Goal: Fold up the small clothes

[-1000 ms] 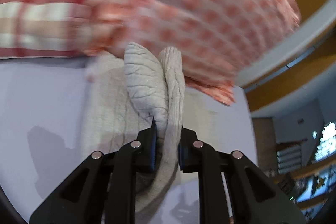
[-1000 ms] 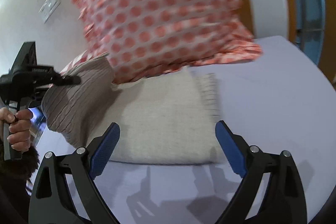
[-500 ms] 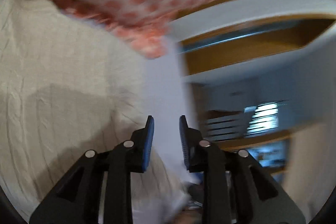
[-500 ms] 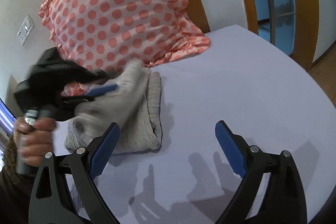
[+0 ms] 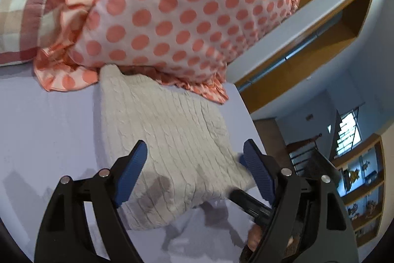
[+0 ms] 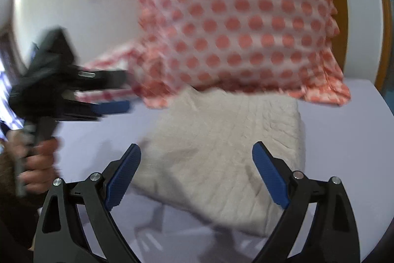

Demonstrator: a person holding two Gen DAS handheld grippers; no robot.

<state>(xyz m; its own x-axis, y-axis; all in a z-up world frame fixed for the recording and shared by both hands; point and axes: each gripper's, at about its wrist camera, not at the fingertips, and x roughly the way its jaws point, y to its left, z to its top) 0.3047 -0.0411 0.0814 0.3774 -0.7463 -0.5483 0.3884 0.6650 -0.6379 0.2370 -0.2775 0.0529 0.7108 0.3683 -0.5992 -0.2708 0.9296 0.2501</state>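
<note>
A cream cable-knit sweater (image 5: 172, 130) lies folded into a thick rectangle on the lavender bed sheet (image 5: 44, 127), its far edge tucked against a polka-dot pillow. My left gripper (image 5: 197, 159) hovers over its near end with the jaws opening. The knit lies beneath them and neither blue pad presses on it. In the right wrist view the sweater (image 6: 229, 139) fills the middle. My right gripper (image 6: 197, 164) stands open just above its near edge, holding nothing. The left gripper (image 6: 123, 91) shows blurred at the left, held by a hand (image 6: 37, 164).
A pink pillow with coral dots (image 5: 187, 9) leans on the wall behind the sweater, and a red plaid pillow (image 5: 24, 16) lies to its left. The bed's edge runs past the sweater's right side, with a wooden door frame (image 5: 307, 61) and shelves (image 5: 364, 189) beyond.
The left gripper held a raised fold of the sweater, let it go, and its jaws spread wide. The sweater now lies flat and folded. The right gripper stayed open and swung over the sweater.
</note>
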